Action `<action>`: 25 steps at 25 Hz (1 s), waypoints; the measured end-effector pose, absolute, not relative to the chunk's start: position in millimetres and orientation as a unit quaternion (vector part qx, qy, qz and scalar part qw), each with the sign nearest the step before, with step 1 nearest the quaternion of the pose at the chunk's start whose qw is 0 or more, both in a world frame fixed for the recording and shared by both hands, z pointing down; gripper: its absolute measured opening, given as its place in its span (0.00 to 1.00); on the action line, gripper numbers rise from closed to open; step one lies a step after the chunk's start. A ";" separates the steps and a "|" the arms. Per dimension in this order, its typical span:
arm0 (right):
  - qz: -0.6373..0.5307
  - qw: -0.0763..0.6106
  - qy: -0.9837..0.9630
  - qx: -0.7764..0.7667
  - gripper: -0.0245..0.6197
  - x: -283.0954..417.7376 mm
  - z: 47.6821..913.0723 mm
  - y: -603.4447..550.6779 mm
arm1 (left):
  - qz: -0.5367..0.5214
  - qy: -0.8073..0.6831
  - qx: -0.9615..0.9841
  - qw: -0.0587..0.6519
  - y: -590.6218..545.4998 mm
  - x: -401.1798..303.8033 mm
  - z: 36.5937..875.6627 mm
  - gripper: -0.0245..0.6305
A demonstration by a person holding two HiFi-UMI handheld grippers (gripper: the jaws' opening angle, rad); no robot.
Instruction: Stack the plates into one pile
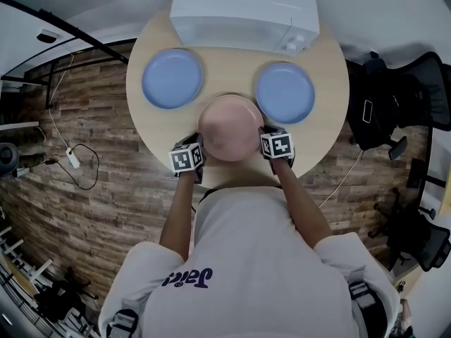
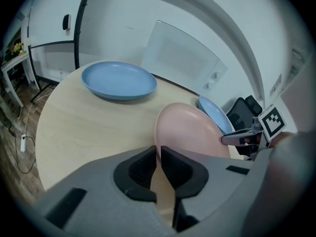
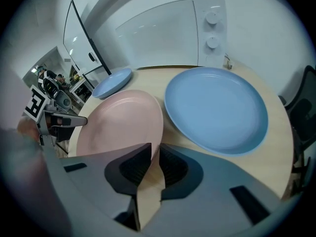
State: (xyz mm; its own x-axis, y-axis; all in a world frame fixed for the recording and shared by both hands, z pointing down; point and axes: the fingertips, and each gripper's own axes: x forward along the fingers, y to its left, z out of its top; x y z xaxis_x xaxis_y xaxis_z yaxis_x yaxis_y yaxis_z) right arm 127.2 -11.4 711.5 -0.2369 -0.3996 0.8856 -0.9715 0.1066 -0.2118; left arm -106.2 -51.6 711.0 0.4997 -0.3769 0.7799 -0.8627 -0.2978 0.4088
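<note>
A pink plate (image 1: 230, 127) lies on the round wooden table (image 1: 236, 65) close to its near edge, between two blue plates. One blue plate (image 1: 172, 78) is at the left, the other (image 1: 285, 92) at the right. My left gripper (image 1: 196, 148) is shut on the pink plate's left rim, and my right gripper (image 1: 264, 141) is shut on its right rim. In the left gripper view the pink plate (image 2: 190, 132) has its edge pinched between the pads of the left gripper (image 2: 159, 154). In the right gripper view the pink plate (image 3: 121, 127) is likewise pinched by the right gripper (image 3: 157, 154), right beside the blue plate (image 3: 216, 110).
A white box-shaped appliance (image 1: 243, 9) with two knobs stands at the table's far side. A black office chair (image 1: 394, 111) is to the right of the table. A cable and an adapter (image 1: 74, 159) lie on the wooden floor at the left.
</note>
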 end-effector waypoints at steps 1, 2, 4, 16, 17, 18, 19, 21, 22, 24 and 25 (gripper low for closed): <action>0.421 0.339 -0.661 0.520 0.13 127.6 707.7 -13.1 | 0.283 -0.410 0.753 0.430 -51.0 -107.0 710.2 0.10; 0.419 0.340 -0.660 0.523 0.13 127.4 703.7 -15.1 | 0.282 -0.411 0.751 0.432 -50.6 -108.1 709.1 0.10; 0.415 0.337 -0.662 0.526 0.13 125.3 697.3 -20.0 | 0.279 -0.415 0.750 0.434 -51.1 -111.1 706.3 0.10; 0.388 0.292 -0.690 0.537 0.12 98.5 648.1 -72.4 | 0.237 -0.452 0.750 0.421 -92.8 -139.7 653.1 0.10; 0.383 0.291 -0.694 0.535 0.12 94.1 644.5 -78.2 | 0.231 -0.456 0.750 0.419 -97.8 -144.4 649.0 0.10; 0.380 0.290 -0.698 0.533 0.12 89.2 641.6 -83.9 | 0.225 -0.462 0.749 0.419 -102.7 -149.5 645.0 0.10; 0.377 0.288 -0.702 0.530 0.12 84.1 639.2 -89.4 | 0.215 -0.468 0.746 0.421 -107.8 -154.7 640.9 0.10; 0.374 0.286 -0.710 0.524 0.12 73.8 635.5 -99.9 | 0.196 -0.483 0.741 0.423 -118.4 -164.9 632.6 0.10; 0.372 0.285 -0.712 0.522 0.12 68.9 634.0 -105.0 | 0.190 -0.490 0.738 0.423 -123.2 -169.8 629.0 0.10; 0.368 0.287 -0.716 0.519 0.12 60.3 631.6 -116.2 | 0.179 -0.502 0.732 0.426 -132.0 -179.2 623.4 0.10; 0.367 0.286 -0.718 0.518 0.12 56.1 630.5 -122.6 | 0.173 -0.507 0.729 0.426 -136.6 -183.8 621.1 0.10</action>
State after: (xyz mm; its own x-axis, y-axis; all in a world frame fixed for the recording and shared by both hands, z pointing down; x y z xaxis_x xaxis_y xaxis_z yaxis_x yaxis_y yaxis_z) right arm 56.1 -122.6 630.5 -0.2992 -0.5333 0.7913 -0.9537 0.1941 -0.2298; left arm -183.8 -136.6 621.1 0.4259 -0.5918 0.6844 -0.8868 -0.1232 0.4454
